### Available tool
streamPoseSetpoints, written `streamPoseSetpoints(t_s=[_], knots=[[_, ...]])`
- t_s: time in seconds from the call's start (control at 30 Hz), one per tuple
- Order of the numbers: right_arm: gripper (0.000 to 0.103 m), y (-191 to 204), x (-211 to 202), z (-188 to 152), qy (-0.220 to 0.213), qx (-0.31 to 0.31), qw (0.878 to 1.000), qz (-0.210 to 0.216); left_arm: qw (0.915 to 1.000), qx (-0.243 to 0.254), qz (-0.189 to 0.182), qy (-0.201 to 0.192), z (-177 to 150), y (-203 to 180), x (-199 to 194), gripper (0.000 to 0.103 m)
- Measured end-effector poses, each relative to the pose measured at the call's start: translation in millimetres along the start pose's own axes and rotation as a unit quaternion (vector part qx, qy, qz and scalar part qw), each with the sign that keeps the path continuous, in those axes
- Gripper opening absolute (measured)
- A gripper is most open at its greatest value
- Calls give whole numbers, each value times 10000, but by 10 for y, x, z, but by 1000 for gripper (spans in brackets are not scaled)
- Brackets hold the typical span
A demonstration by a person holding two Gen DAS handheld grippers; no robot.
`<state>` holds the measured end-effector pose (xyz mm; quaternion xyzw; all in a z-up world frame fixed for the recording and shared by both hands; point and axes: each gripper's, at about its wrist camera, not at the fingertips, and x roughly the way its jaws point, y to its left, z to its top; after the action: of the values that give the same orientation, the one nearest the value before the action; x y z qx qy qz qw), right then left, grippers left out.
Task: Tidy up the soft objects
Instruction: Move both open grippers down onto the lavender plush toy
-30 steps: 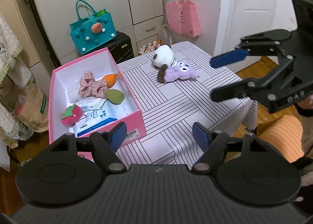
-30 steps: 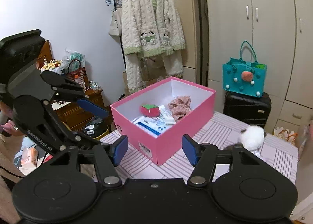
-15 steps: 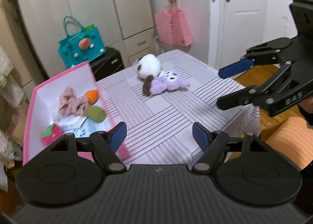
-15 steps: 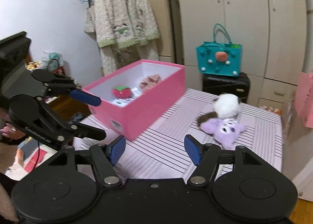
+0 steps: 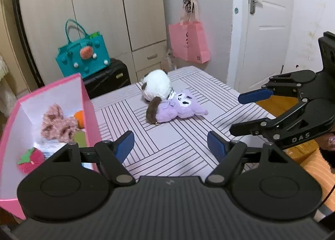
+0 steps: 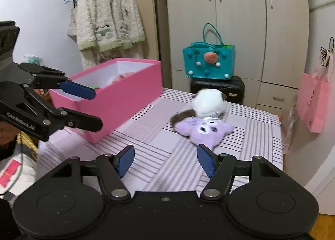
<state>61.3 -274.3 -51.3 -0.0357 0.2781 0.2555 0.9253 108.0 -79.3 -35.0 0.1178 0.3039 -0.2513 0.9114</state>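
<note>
2 plush toys [image 5: 167, 101] on table, 1 pink box [image 6: 117, 101]; L tongs [image 5: 170, 145] & R tongs [image 6: 165, 159] both agape, empty.

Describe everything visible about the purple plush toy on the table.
The purple plush toy is fuzzy lilac fabric with a white face patch, dark eyes and a small bow. It lies flat on the striped tablecloth, face up, limbs splayed. The white plush leans against it, its brown tail curving alongside. It sits apart from the pink box. Neither gripper touches it.
</note>
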Motion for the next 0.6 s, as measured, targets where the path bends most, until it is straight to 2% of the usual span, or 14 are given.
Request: streamPoseSetpoints(t_s=[0.23, 0.6], knots=[[71, -245, 330, -74, -42, 45, 9997, -229, 9987, -511, -20, -18, 85, 94, 385, 78], [73, -444, 780, -119, 34, 32, 9993, -378, 9935, -1057, -365, -197, 184, 17, 878, 81]])
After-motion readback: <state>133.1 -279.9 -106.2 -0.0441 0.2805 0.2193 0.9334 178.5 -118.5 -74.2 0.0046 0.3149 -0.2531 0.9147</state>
